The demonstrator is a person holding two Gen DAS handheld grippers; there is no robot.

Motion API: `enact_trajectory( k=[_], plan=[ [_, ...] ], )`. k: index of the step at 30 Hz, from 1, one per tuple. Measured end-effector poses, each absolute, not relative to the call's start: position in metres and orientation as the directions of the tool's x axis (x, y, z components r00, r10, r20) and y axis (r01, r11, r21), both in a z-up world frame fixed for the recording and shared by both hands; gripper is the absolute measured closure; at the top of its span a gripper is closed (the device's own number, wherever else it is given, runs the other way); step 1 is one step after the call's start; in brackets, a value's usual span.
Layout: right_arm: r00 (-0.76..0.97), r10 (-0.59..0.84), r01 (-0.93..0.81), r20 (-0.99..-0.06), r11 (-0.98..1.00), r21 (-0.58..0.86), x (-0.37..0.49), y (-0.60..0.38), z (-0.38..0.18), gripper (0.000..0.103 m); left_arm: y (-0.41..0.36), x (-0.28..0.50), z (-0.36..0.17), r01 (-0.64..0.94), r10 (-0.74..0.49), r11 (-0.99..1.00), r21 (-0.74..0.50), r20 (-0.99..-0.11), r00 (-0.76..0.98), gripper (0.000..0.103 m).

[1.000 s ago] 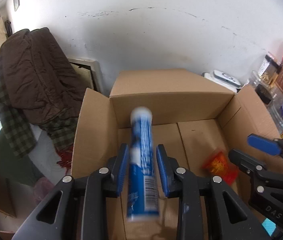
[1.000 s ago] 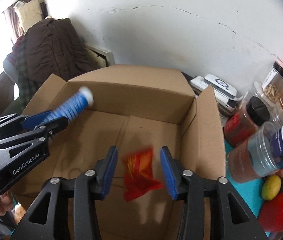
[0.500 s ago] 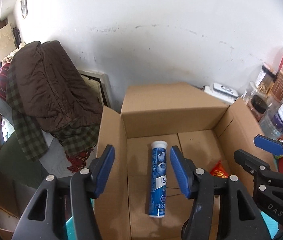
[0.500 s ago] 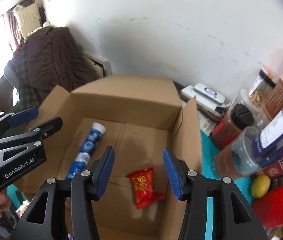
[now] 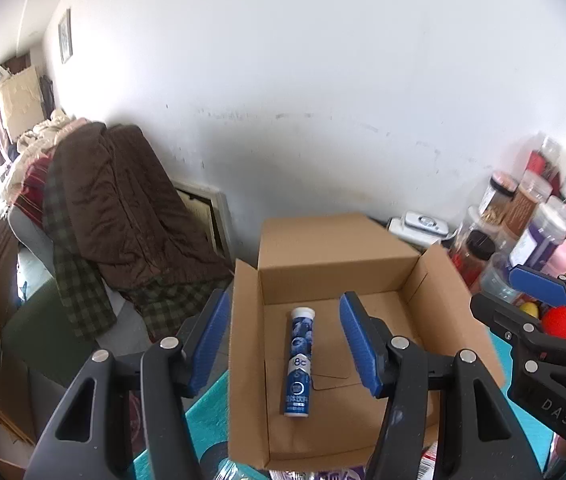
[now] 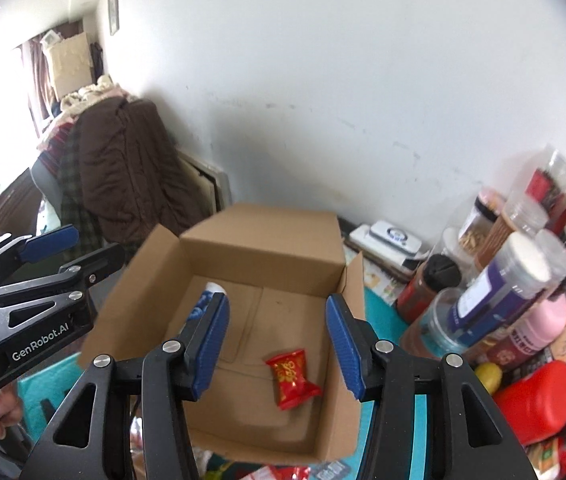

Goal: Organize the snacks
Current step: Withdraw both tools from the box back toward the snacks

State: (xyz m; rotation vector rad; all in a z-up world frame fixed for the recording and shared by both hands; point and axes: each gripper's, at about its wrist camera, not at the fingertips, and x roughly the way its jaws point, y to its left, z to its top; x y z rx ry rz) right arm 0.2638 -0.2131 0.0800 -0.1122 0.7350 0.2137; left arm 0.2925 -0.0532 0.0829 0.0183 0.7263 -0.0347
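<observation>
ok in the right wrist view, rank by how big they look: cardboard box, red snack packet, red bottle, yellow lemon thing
1. cardboard box, largest by far
2. red bottle
3. red snack packet
4. yellow lemon-shaped item, smallest

The bottle is partly hidden and near the fisheye edge, so its lead over the packet is less sure.

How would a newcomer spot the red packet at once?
Find the open cardboard box against the white wall. On its floor, right of the blue tube, lies the red snack packet: small, flat and crimped, with gold print, unlike the long, white-capped tube.

Blue tube (image 5: pixel 299 360) lies inside cardboard box (image 5: pixel 339 240).
</observation>
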Motion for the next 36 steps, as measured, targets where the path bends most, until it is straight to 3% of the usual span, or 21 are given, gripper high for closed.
enact_trajectory(
  k=[17,19,22,25,32,36],
  plan=[
    [0.819,0.18,-0.242,-0.544,0.969,-0.044,0.169,-0.209,0.142,0.052,-0.05,0.197,0.145,0.065,-0.05,0.998,0.008,-0.548,0.835,0.046],
    [0.826,0.178,-0.237,-0.534,0.971,-0.044,0.156,-0.21,0.145,0.052,-0.051,0.184,0.148,0.072,-0.056,0.997,0.008,-0.54,0.84,0.042],
    [0.837,0.183,-0.234,-0.516,0.972,-0.035,0.138,-0.212,0.149,0.044,-0.051,0.165,0.152,0.075,-0.061,0.997,0.007,-0.518,0.853,0.029],
    [0.846,0.182,-0.229,-0.502,0.973,-0.034,0.118,-0.216,0.151,0.044,-0.053,0.143,0.154,0.091,-0.072,0.996,0.015,-0.498,0.864,0.028],
    [0.862,0.171,-0.208,-0.477,0.978,-0.024,0.076,-0.223,0.144,0.019,-0.058,0.109,0.149,0.131,-0.108,0.991,0.013,-0.491,0.865,0.021],
    [0.869,0.155,-0.195,-0.47,0.98,-0.037,0.056,-0.226,0.135,0.016,-0.061,0.093,0.143,0.157,-0.13,0.988,0.013,-0.495,0.859,0.02]
  ],
)
